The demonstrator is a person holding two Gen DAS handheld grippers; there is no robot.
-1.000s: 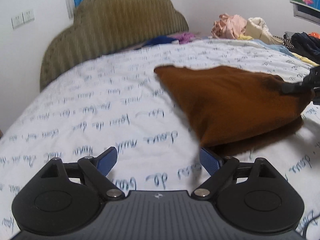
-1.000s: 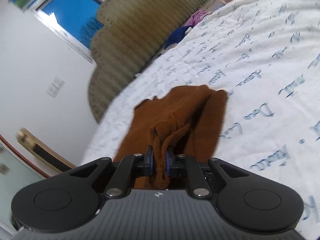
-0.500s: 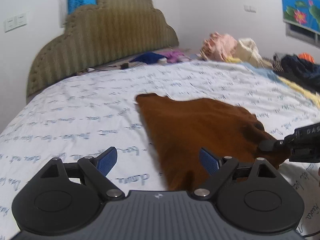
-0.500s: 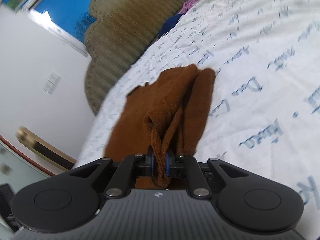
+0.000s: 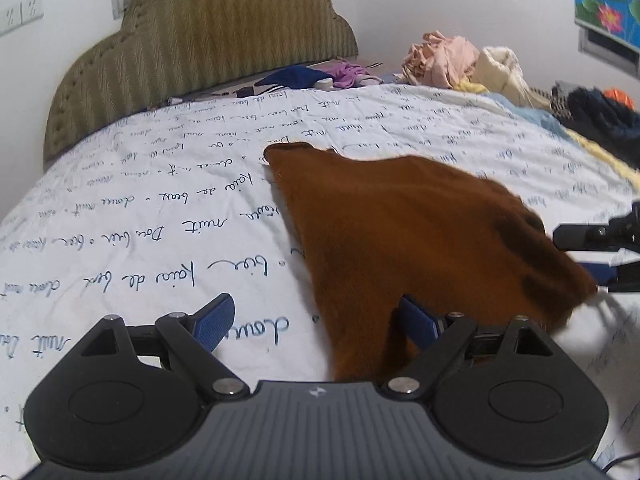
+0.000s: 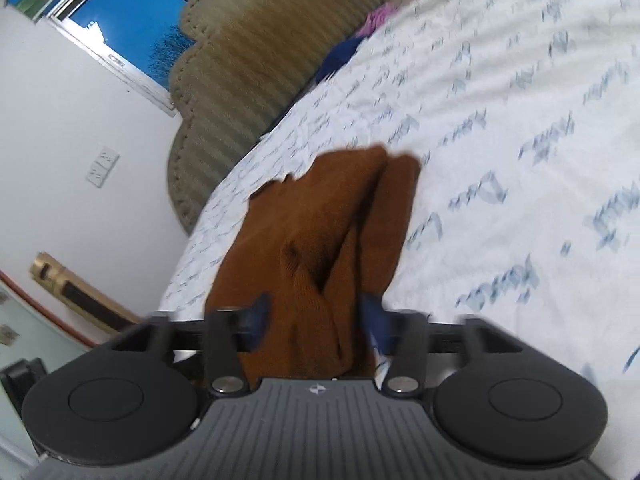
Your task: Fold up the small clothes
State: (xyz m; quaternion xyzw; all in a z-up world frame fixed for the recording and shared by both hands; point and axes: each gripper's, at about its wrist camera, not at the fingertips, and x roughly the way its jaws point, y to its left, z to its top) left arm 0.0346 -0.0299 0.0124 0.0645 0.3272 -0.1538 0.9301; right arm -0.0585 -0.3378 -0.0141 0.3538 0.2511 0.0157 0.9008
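Brown knit garment (image 5: 408, 240) lies folded on the white bedsheet (image 5: 152, 216) printed with blue script, filling the centre and right of the left wrist view. At the upper left of that frame an olive scalloped headboard (image 5: 200, 44) rises behind the bed. At the lower middle, the left claw (image 5: 316, 322) stands wide open, its left blue pad over bare sheet and its right pad over the garment's near edge. At the upper right, a heap of pink and cream clothes (image 5: 460, 62) sits on the far side of the bed. At the right edge, the right claw (image 5: 600, 254) shows beside the garment's corner. In the right wrist view, a window (image 6: 128, 24) fills the upper left, and the same garment (image 6: 320, 248) runs up the centre between this claw's (image 6: 316, 318) parted, blurred fingers, which do not pinch it.
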